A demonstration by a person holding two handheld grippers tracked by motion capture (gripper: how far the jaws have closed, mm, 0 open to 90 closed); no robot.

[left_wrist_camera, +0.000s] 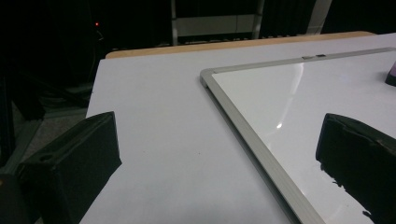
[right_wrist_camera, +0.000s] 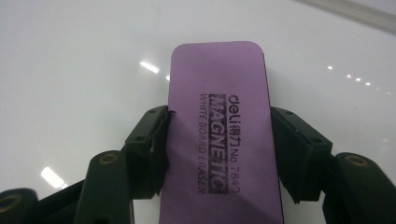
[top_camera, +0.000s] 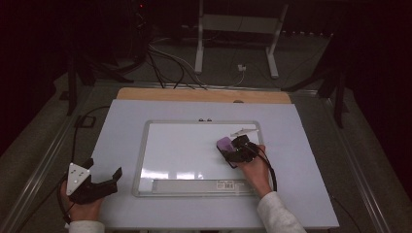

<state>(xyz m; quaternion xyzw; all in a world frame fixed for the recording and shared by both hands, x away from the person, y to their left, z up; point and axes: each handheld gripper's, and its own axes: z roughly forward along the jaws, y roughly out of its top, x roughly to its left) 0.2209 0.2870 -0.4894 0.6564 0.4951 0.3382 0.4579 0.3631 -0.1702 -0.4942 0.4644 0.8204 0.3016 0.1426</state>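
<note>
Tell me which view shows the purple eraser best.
Right gripper view: the purple eraser fills the centre, label readable, clamped by the right gripper. High view shows it small on the whiteboard; left gripper view catches just an edge.

The high view looks forward and down on the pale blue-grey table [top_camera: 301,204] from the person's side. The left gripper view sits low near the table's left edge, facing across the silver-framed rectangular whiteboard [left_wrist_camera: 261,154]. The right gripper view hangs close above that whiteboard [right_wrist_camera: 70,84], which all three views share.
</note>
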